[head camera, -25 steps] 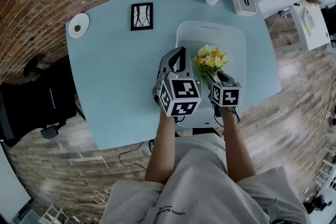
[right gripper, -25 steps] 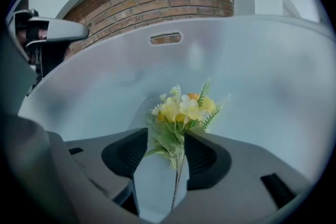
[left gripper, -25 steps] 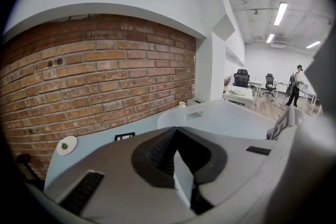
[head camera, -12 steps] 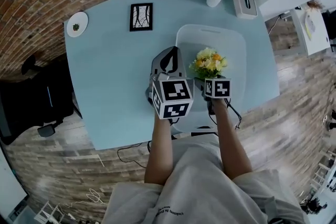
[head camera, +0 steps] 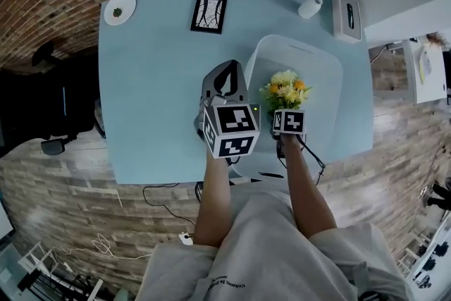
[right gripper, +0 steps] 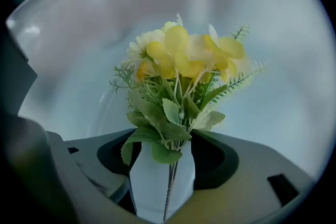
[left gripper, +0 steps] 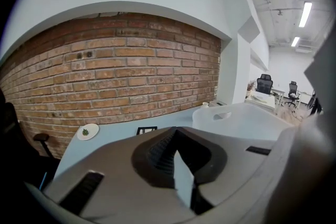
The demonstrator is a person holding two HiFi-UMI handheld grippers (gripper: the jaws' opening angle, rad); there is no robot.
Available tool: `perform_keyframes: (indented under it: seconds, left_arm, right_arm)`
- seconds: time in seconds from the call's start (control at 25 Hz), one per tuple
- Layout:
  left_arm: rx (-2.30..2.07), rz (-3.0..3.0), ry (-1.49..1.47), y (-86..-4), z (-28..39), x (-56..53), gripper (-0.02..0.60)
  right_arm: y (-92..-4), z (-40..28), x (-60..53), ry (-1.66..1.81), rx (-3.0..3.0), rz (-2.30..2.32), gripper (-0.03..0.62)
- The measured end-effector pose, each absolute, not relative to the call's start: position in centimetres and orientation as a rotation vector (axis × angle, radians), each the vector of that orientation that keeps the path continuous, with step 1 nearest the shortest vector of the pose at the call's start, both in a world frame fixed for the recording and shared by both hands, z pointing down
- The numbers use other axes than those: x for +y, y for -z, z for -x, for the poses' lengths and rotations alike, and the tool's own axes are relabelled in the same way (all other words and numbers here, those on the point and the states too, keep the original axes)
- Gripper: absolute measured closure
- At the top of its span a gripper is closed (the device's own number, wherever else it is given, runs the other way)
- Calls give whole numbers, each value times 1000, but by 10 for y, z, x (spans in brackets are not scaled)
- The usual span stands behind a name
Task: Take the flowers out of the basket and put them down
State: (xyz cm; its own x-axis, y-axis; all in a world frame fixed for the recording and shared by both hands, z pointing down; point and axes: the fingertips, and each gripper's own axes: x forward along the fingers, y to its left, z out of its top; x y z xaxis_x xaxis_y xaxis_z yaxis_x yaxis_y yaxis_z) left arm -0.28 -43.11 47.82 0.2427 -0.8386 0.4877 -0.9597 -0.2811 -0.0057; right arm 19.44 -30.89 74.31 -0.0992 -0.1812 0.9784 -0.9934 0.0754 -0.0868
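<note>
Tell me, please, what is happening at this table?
A person works at a light blue table with a gripper in each hand. The right gripper points down into the white basket; its jaws have just been closing, with the stems of the yellow flowers between them but not yet pinched. The left gripper, shut and empty, hovers beside the basket.
</note>
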Motion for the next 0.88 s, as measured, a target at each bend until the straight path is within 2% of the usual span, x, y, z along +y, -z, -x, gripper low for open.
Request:
perform_keyframes:
  seconds: [0.08,0.16,0.2,0.52,0.88]
  left_arm:
    - [-1696,-2207,-586,-477,12,-429,563]
    - [-1711,-2197,-573,-476,19,-426,563]
    - [-1713,-2197,-566,-475,20,-424,563]
    - [-1694,-2245,-532,-467,11,-411,563]
    - [-1779,-2270,-492,-437,37,-395,563]
  right_arm:
    - [-741,-196,-313,-1114,-1445,-1256,314]
    - [-736,-195,-317,-1115,-1465,-1280,438]
    - [-734,-194,-318,-1119,-1478,-1292,468]
    - [-706,-191,-327,-1151,-1576,-1370,496]
    - [-662,-173,-345,-1186,-1730,-1430,500]
